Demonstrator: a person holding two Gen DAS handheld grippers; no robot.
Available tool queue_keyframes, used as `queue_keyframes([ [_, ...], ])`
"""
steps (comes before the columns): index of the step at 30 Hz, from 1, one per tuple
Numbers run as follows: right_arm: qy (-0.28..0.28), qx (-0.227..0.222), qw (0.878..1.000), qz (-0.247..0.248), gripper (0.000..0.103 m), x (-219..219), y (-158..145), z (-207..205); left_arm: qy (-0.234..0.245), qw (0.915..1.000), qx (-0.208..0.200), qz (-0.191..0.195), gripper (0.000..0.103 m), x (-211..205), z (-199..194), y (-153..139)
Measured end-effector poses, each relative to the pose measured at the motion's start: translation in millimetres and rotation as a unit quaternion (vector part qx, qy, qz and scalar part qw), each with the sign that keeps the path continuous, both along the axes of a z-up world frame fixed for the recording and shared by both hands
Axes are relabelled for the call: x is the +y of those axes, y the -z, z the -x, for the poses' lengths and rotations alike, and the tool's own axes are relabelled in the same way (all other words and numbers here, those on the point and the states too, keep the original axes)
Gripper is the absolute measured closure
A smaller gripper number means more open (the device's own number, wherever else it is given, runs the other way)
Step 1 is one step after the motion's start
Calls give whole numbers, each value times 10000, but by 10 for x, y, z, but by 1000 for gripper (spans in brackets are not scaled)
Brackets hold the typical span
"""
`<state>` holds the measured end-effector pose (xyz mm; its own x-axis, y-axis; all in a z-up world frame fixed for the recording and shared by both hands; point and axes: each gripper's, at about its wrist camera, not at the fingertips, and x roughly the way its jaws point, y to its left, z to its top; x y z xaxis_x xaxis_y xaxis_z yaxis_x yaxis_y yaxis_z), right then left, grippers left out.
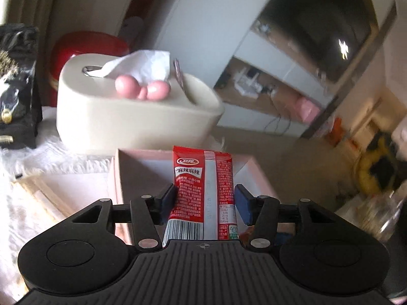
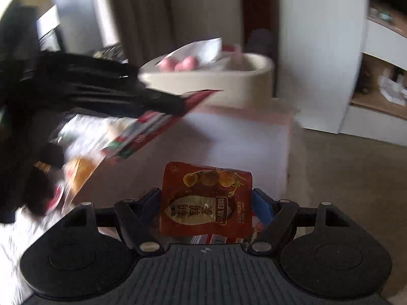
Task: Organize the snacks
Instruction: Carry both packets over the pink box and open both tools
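A red spicy-snack packet (image 1: 201,193) stands upright between the pads of my left gripper (image 1: 204,198), over the open pink box (image 1: 132,175). Its left edge meets the left pad, while a thin gap shows at the right pad, so the jaws stand open around it. My right gripper (image 2: 206,203) is shut on a brown quail-egg packet (image 2: 206,200), held near the front of the same pink box (image 2: 254,142). In the right wrist view the left gripper (image 2: 178,104) is a black blur at the left with the red packet (image 2: 162,124) at its tip.
A cream tissue box (image 1: 122,117) with pink balls on top stands behind the pink box on a white furry cloth (image 1: 33,157). More snack packets (image 2: 81,172) lie blurred at the left. A red container (image 1: 84,45) and a dark box (image 1: 17,89) stand further back.
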<state>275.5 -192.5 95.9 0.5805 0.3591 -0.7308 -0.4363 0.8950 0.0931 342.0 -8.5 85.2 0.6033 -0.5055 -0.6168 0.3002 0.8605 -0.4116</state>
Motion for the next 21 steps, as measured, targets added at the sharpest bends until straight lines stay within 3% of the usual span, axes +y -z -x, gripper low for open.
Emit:
queue_keyframes([
  [3,-188,279,9980,543,26,158,80,-99,164,9963,-354,-762,47,-145,90,51],
  [5,-139,367,9965,731,23,174,105,-136,150,9932,-612,-976,47,-120,145,14],
  [7,-130,402,9962,763,23,182,76,-174,213,9975,-565,-361,47,-1,191,-22],
  [10,-89,59,9996,243,23,84,-71,-140,56,9981,-534,316,48,207,211,-122],
  [12,149,-292,9995,-6,23,2,-218,-105,-106,9971,-668,352,48,304,305,-213],
  [15,342,-753,9965,110,23,12,-425,-29,-205,9951,-887,392,48,527,552,-307],
  [18,118,-1077,9939,224,23,105,-622,119,-451,9931,-1004,411,48,877,899,-359],
  [21,-165,-1330,9904,332,23,354,-761,222,-1140,9863,-1195,61,48,1333,1261,-354],
])
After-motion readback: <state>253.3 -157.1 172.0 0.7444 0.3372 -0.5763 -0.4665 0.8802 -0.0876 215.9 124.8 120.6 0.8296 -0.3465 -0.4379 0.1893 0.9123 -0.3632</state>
